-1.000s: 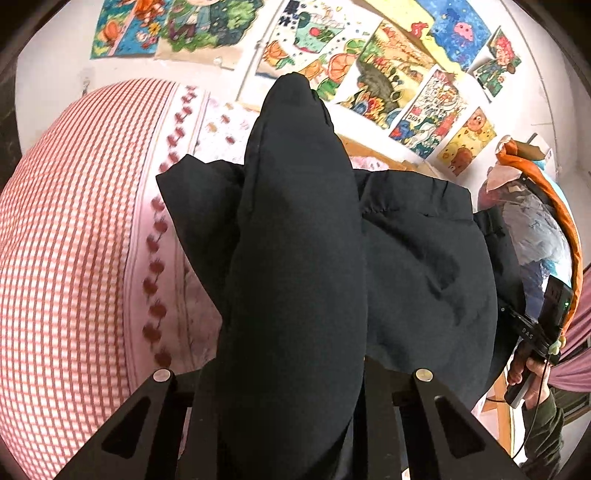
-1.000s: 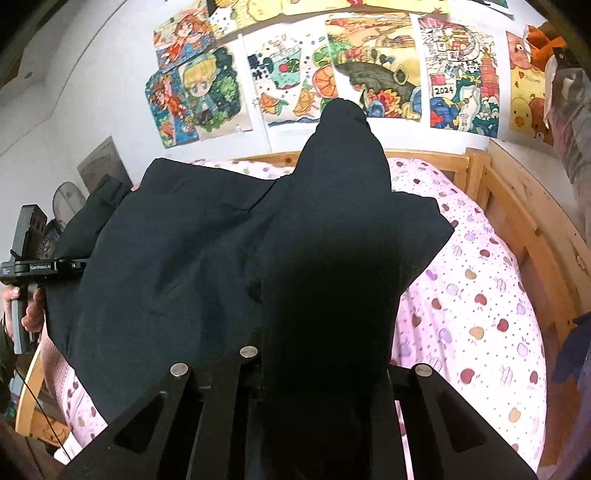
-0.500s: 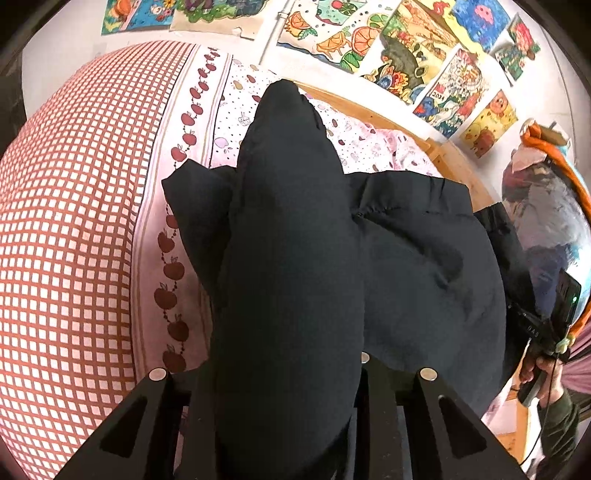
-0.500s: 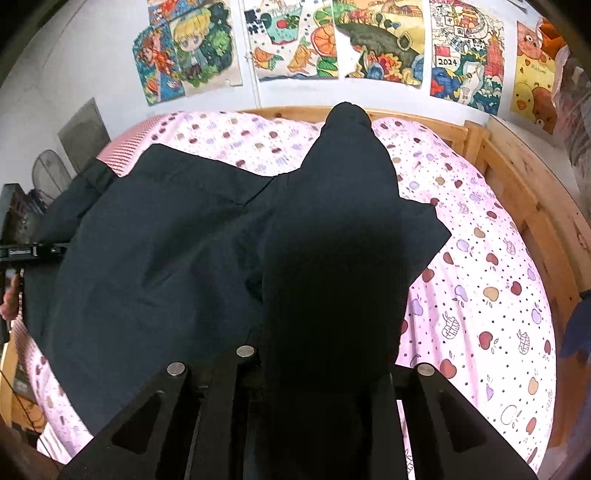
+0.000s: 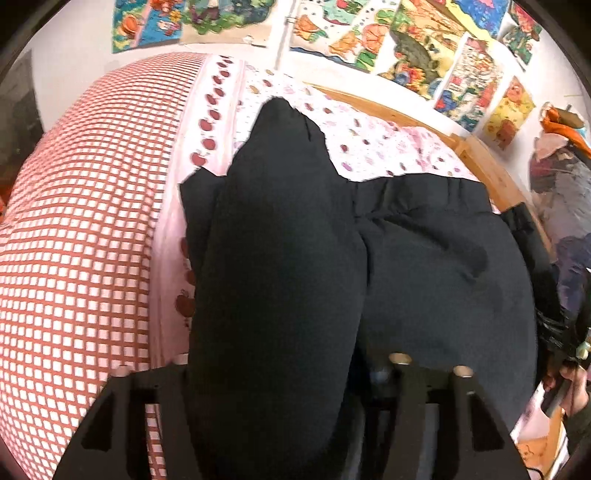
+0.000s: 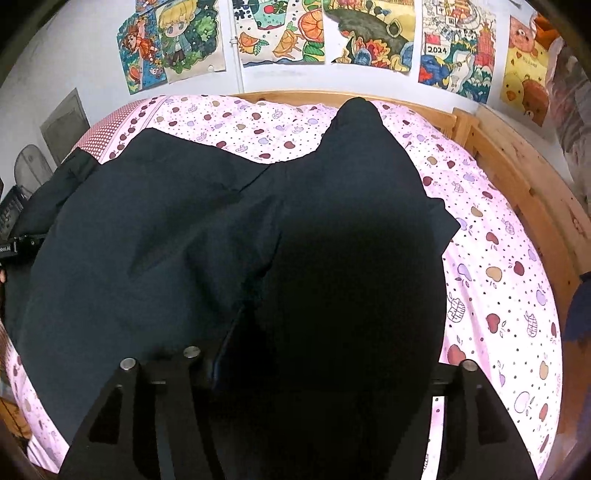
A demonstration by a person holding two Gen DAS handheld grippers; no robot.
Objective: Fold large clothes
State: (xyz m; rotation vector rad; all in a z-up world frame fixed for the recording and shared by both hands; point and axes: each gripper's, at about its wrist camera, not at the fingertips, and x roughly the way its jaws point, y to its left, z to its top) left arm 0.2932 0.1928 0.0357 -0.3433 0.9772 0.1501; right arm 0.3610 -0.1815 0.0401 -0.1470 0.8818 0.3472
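A large black garment [image 5: 436, 280] with an elastic waistband hangs spread between my two grippers above the bed; it also fills the right wrist view [image 6: 147, 251]. My left gripper [image 5: 280, 369] is shut on one end of it, and a fold of cloth drapes over the fingers and hides them. My right gripper [image 6: 332, 362] is shut on the other end, its fingers also buried under black cloth. The far edge of the garment lies on the pink sheet.
The bed has a pink apple-print sheet [image 6: 498, 295] and a red-checked quilt [image 5: 81, 229] at the left. A wooden bed frame [image 6: 517, 173] runs along the back and right. Posters [image 6: 280, 33] cover the wall. Hanging clothes [image 5: 561, 192] at the right.
Both grippers have tilted down and lowered toward the bed with the garment, so more sheet and less wall shows. The garment has spread wider over the mattress.
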